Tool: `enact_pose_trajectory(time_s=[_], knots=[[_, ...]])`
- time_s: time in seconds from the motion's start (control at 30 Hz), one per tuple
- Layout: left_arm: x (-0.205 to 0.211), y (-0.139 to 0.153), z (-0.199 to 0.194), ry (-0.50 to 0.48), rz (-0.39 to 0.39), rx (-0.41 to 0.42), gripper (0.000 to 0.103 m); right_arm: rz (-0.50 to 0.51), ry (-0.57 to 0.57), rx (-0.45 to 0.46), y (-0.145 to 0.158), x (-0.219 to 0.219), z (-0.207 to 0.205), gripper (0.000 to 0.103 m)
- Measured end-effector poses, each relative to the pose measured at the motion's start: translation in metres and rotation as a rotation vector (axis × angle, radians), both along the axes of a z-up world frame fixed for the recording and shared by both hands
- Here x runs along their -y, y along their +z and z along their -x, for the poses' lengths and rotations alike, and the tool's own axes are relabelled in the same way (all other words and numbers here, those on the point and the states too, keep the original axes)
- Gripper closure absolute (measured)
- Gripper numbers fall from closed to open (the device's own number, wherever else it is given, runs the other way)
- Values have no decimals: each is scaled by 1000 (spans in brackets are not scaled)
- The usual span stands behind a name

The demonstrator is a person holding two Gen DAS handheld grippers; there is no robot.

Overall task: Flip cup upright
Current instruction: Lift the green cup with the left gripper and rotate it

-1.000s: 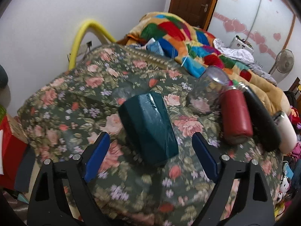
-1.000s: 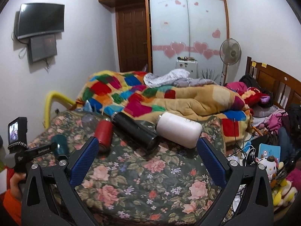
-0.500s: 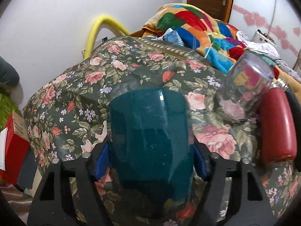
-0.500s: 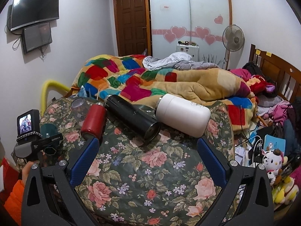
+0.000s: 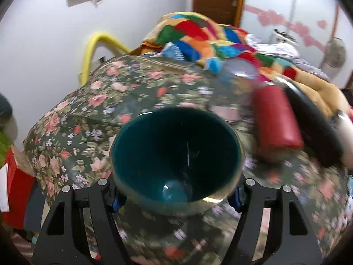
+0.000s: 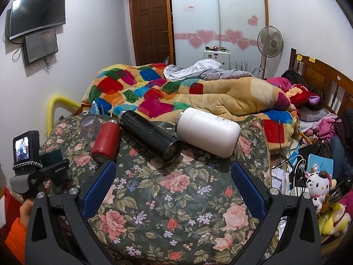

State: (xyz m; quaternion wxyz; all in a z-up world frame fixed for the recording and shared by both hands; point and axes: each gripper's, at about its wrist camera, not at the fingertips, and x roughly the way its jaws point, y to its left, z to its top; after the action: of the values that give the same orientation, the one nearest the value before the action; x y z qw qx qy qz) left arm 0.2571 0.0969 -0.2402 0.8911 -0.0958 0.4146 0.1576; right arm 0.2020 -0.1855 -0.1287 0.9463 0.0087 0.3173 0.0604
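A dark teal cup (image 5: 176,154) fills the middle of the left wrist view, its open mouth turned toward the camera so I see inside to its bottom. My left gripper (image 5: 175,196) is shut on the cup's lower body and holds it over the floral cloth (image 5: 123,101). In the right wrist view the cup (image 6: 51,155) shows as a small teal patch at the far left, partly hidden by the left gripper's body. My right gripper (image 6: 173,183) is open and empty above the floral cloth (image 6: 176,198).
A clear glass (image 6: 90,124), a red bottle (image 6: 106,140), a black flask (image 6: 150,135) and a white flask (image 6: 207,131) lie on their sides in a row on the cloth. A patchwork quilt (image 6: 176,92) is behind them. Clutter and toys (image 6: 317,185) sit at right.
The left gripper closed on the teal cup, lifted it and turned it so that its mouth now faces the camera. The right gripper moved in a little closer over the cloth.
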Motion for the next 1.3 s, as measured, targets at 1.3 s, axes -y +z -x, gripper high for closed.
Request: enact_pose_trajectory(time_s=[1.3], knots=[[218,-6,15,-576,-8,-100,32,-58,-78,35,0,55,19,0]])
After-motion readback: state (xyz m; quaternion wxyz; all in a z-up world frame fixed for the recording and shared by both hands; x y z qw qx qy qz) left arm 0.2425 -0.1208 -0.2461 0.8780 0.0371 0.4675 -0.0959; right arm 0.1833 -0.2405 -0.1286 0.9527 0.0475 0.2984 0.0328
